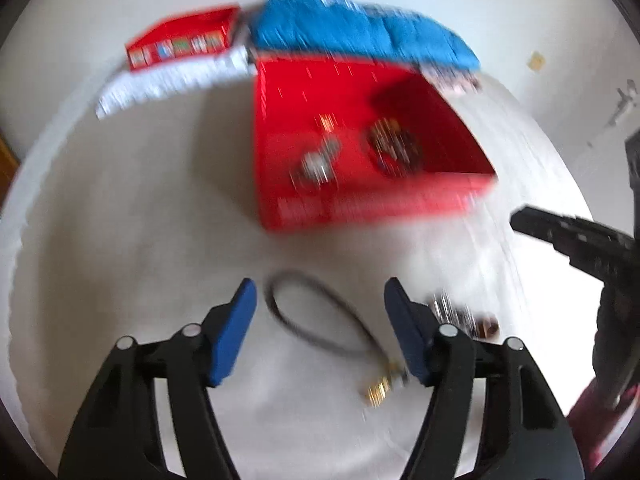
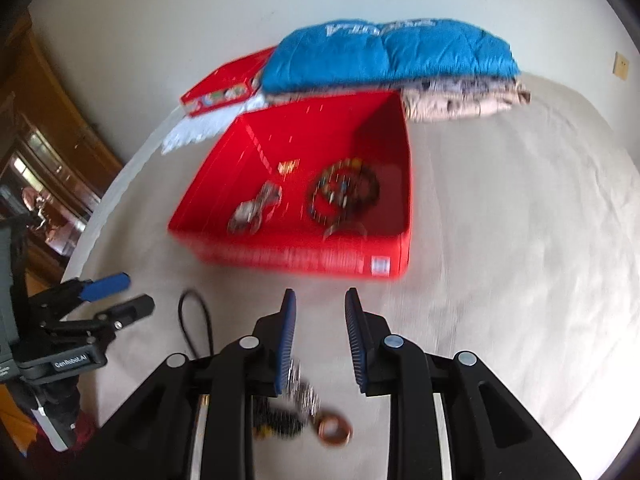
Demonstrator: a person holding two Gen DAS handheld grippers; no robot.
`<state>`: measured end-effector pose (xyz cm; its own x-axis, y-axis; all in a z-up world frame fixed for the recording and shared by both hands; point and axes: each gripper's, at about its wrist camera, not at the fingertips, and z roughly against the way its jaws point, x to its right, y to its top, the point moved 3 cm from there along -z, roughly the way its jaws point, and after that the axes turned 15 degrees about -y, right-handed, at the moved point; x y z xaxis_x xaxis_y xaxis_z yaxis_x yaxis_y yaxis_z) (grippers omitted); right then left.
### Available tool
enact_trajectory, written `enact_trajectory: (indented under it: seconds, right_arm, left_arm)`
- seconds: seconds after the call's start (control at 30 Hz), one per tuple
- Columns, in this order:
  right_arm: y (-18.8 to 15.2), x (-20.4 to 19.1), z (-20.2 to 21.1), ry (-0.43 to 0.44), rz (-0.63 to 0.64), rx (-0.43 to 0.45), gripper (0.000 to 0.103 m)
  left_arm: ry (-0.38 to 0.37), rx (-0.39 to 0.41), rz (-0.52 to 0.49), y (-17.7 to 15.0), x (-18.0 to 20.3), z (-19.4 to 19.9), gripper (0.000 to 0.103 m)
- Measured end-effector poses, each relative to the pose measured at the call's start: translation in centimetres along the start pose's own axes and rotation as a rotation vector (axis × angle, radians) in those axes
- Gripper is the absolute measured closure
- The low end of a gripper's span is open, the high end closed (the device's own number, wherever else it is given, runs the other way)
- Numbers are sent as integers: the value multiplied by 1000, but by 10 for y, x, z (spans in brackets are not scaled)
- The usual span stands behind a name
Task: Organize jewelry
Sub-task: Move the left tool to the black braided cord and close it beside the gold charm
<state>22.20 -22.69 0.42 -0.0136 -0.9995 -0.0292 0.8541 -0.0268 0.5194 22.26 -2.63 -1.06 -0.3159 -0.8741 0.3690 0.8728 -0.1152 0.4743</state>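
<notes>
An open red box [image 1: 360, 208] [image 2: 300, 256] stands on the white cloth, holding beaded bracelets [image 1: 394, 148] [image 2: 344, 192], a silver piece [image 1: 316, 164] [image 2: 256, 208] and a small gold item [image 2: 289, 166]. My left gripper [image 1: 320, 332] [image 2: 120, 296] is open above a black cord necklace [image 1: 308, 316] [image 2: 194, 320] with a gold pendant [image 1: 380, 390]; the cord lies on the cloth between the pads, untouched. My right gripper [image 2: 322, 340] is open with a narrow gap and nothing between the pads. Under it lie a silver chain [image 2: 302, 390], dark beads and a copper ring [image 2: 334, 432].
Behind the box are a blue padded cushion [image 1: 360, 32] [image 2: 388, 52] on patterned fabric [image 2: 460, 100], a small red box [image 1: 184, 40] [image 2: 224, 88] and white lace [image 1: 168, 84]. Wooden furniture [image 2: 52, 120] stands off the left edge. Both views are motion-blurred.
</notes>
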Motion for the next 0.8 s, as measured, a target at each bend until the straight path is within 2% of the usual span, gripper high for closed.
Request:
enact_trajectory:
  seconds: [0.17,0.3,0.6,0.73,0.8]
  right_arm:
    - [-34,0,8,28,8,-41,78]
    - [-55,-1,12,38,24,-62,78]
    - [-80,9,12,34,21,-90,78]
    - [-83,15,11,31,14,-88,78]
    - [-85,17,8,36,13,-93,78]
  left_arm:
    - [-23,-36,28,-33,10,-4,44]
    - [-37,-72,43,-48,20,-14,55]
    - [-58,-149,97,-51,29,-48,67]
    - [-57,-177,110,-49,31,-62,67]
    - [-60,-192,121,-49,31,-68,74]
